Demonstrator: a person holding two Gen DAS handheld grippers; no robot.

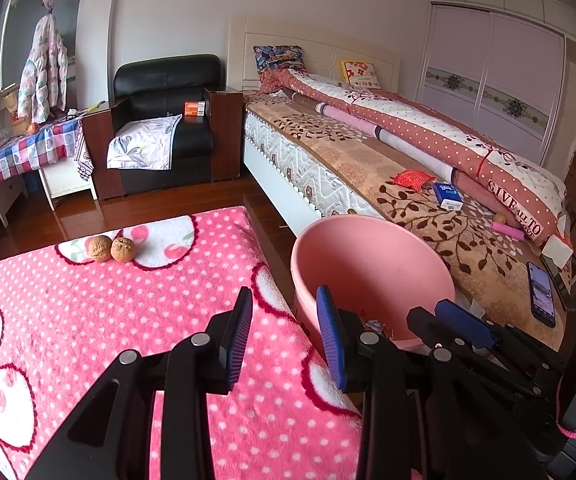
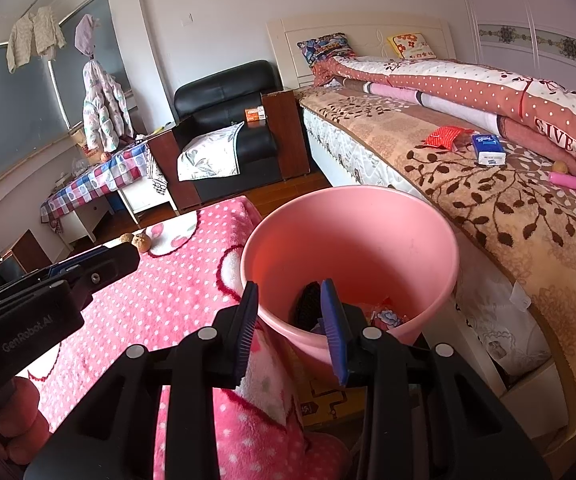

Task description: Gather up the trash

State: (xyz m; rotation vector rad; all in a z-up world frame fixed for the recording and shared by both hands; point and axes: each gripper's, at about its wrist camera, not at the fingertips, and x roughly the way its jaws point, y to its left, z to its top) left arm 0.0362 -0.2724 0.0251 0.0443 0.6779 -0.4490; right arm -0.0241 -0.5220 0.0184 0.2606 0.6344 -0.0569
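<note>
Pink bucket [image 2: 351, 248]: stands on the floor between the pink dotted blanket [image 1: 128, 320] on the left and the bed [image 1: 327, 168] on the right, upright, mouth open; scraps of wrapper [image 2: 385, 316] and a dark item [image 2: 307, 306] lie in its bottom. Right gripper [image 2: 289, 330]: held at the bucket's near rim, left blue pad outside the wall, right pad over the mouth; jaws parted, nothing between them. Left gripper [image 1: 286, 340]: just left of the bucket, over the blanket's right edge; jaws likewise apart and empty, the right pad before the bucket's near rim. Two walnuts [image 1: 111, 249]: side by side and touching at the blanket's far edge, well apart from both grippers, with open blanket in between. Red packet [image 1: 413, 179] and blue tissue pack [image 1: 447, 196]: near each other on the brown leaf-patterned bedspread, far right of the bucket, beside the rolled quilt [image 1: 427, 132]. Pink tube [image 1: 507, 230]: further right, against the quilt. Phone [image 1: 541, 294]: flat on the bed's near right corner. Black armchair [image 1: 168, 120]: at the far wall, an orange box [image 1: 194, 108] on its arm, a folded cloth on the seat. Checked table [image 1: 20, 152]: far left
</note>
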